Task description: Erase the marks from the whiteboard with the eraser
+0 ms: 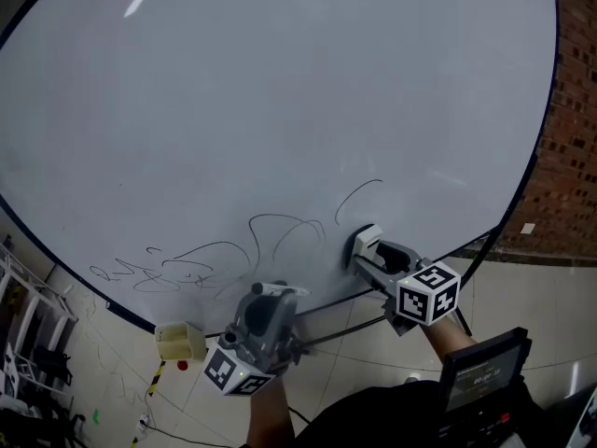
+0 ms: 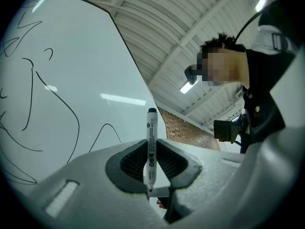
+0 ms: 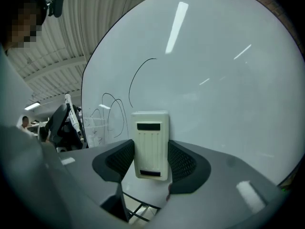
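Note:
A large whiteboard [image 1: 280, 91] fills the head view, with black scribbles [image 1: 280, 236] and loops near its lower edge. My right gripper [image 1: 366, 247] is shut on a white eraser [image 3: 151, 144], its far end at the board just right of the loops and below a curved line [image 1: 357, 197]. My left gripper [image 1: 272, 292] sits below the board's edge, shut on a white marker pen [image 2: 150, 149] with a black cap that points up. The marks [image 2: 28, 99] show at the left of the left gripper view.
A yellowish block [image 1: 180, 341] is fixed at the board's lower edge on the left. A brick wall [image 1: 571, 138] stands to the right, a tiled floor [image 1: 522, 292] below. A metal rack [image 1: 28, 343] is at far left. A dark device [image 1: 483, 373] hangs at my chest.

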The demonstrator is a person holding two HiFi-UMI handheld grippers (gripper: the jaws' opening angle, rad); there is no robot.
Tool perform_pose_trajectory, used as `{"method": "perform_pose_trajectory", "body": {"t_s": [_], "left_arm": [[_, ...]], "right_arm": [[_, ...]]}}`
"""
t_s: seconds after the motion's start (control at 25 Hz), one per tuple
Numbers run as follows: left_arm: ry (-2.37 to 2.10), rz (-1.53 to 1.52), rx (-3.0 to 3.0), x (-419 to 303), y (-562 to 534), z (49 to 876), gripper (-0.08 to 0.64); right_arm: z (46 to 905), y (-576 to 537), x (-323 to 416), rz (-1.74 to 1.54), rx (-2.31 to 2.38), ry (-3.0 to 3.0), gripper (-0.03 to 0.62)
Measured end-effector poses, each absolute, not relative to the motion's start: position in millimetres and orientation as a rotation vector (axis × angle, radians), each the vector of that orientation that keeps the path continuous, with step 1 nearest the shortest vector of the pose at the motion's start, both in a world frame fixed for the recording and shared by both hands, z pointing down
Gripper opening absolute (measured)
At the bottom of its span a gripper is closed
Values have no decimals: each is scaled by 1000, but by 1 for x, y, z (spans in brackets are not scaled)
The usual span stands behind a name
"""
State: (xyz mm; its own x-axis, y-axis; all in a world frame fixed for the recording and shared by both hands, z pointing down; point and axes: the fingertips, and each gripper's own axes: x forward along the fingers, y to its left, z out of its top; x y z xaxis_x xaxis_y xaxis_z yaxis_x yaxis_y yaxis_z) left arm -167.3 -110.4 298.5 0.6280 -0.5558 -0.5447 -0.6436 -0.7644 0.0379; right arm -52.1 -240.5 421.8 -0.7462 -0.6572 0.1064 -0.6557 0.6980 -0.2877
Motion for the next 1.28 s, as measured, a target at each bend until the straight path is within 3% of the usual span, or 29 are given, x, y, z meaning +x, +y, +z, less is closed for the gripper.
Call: {"method": "perform_pose_trajectory", "body": {"t_s": [0.16, 0.4, 0.6, 0.96, 1.28], "left_arm": [[1004, 797, -2689, -169, -109, 303, 57], [1010, 812, -2680, -174, -106, 302, 58], [1036, 824, -2656, -181, -103, 300, 57], [1067, 830, -2644, -189, -100, 301, 58], [1054, 819, -2650, -184, -98, 301, 57]], "right_arm": [[390, -248, -29, -439, -1159, 2827, 229], [277, -258, 11, -294, -1172, 2648, 227], [224, -253, -3, -188, -1142, 2657, 227], [324, -229, -91, -302, -1033, 2876, 229], [396, -226, -96, -428, -1058, 2979, 229]]}}
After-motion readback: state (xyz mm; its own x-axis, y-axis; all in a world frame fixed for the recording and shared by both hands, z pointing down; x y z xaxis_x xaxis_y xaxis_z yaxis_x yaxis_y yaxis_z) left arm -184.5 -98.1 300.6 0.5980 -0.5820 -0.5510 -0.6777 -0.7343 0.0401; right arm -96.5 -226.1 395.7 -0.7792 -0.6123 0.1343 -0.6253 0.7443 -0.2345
